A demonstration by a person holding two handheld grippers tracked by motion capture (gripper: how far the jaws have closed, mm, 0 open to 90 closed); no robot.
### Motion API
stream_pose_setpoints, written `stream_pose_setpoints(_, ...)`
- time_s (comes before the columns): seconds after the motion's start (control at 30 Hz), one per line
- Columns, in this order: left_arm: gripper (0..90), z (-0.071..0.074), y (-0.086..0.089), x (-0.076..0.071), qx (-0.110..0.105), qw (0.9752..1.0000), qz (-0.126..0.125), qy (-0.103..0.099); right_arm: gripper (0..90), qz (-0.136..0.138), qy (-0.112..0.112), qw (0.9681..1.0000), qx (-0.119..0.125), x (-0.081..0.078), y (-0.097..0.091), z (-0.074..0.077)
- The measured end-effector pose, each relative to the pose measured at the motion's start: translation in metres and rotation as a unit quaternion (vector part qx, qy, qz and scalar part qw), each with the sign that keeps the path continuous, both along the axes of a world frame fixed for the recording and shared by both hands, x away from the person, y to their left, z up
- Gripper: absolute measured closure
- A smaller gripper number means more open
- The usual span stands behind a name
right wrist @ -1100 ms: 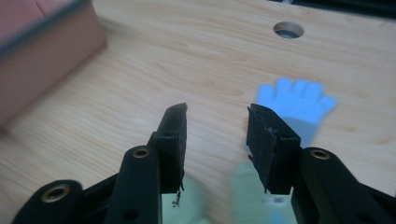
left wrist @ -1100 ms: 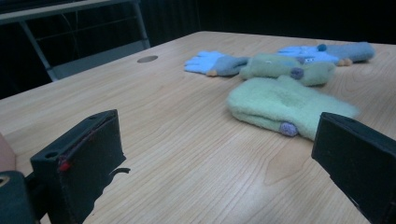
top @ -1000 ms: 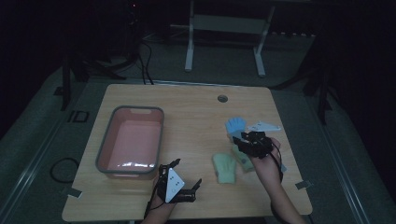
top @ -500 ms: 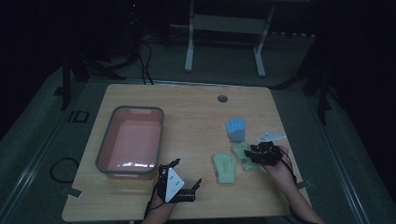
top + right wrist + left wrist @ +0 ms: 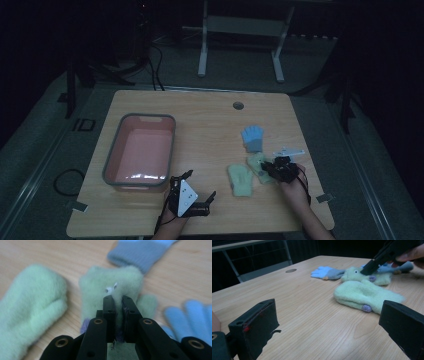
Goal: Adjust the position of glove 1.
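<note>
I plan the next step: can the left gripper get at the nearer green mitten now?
Probably yes: the left gripper is open, and bare table lies between it and the nearer green mitten.

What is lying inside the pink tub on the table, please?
In the high view, the pink tub shows a bare pink floor; nothing lies on the part I can see. Its near wall hides a thin strip of the floor, so something small and flat there could escape notice.
</note>
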State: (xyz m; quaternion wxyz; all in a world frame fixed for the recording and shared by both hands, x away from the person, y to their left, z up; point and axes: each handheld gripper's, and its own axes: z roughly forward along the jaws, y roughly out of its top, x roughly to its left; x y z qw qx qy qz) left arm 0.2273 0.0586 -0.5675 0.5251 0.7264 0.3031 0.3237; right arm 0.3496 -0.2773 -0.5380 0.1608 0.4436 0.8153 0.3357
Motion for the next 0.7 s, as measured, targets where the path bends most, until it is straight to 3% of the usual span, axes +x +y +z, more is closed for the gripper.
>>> stream_pose_setpoints(0.03, 2.1, 0.0, 0.0, 0.0, 0.0, 1.0, 0.0, 0.0, 83.4, 0.0, 0.0, 1.0, 0.0, 0.0, 0.0, 0.0)
stream_pose_setpoints(0.13, 2.1, 0.0, 0.0, 0.0, 0.001, 1.0, 0.0, 0.001, 83.5, -0.05, -0.017, 0.9986, 0.008, -0.015, 0.003, 0.018)
stream_pose_setpoints(0.23, 2.1, 0.0, 0.0, 0.0, 0.0, 1.0, -0.001, 0.002, 83.5, -0.091, -0.012, 0.9953, 0.03, -0.032, 0.003, 0.028)
stream_pose_setpoints(0.3, 2.1, 0.0, 0.0, 0.001, -0.001, 1.0, 0.0, 0.002, 83.5, -0.119, -0.022, 0.9922, 0.03, -0.043, 0.004, 0.031)
stream_pose_setpoints(0.37, 2.1, 0.0, 0.0, 0.001, -0.001, 1.0, 0.0, 0.003, 83.5, -0.138, -0.017, 0.9894, 0.041, -0.05, 0.004, 0.032)
stream_pose_setpoints(0.53, 2.1, 0.0, 0.0, 0.0, 0.001, 1.0, -0.001, 0.002, 83.6, -0.175, -0.024, 0.984, 0.021, -0.065, 0.012, 0.027)
stream_pose_setpoints(0.63, 2.2, 0.0, 0.0, 0.001, -0.001, 1.0, -0.001, 0.002, 83.6, -0.179, -0.022, 0.9835, 0.008, -0.07, 0.014, 0.021)
stream_pose_setpoints(0.7, 2.2, 0.0, 0.0, 0.001, -0.001, 1.0, -0.001, 0.002, 83.6, -0.185, -0.016, 0.9826, 0.012, -0.07, 0.013, 0.018)
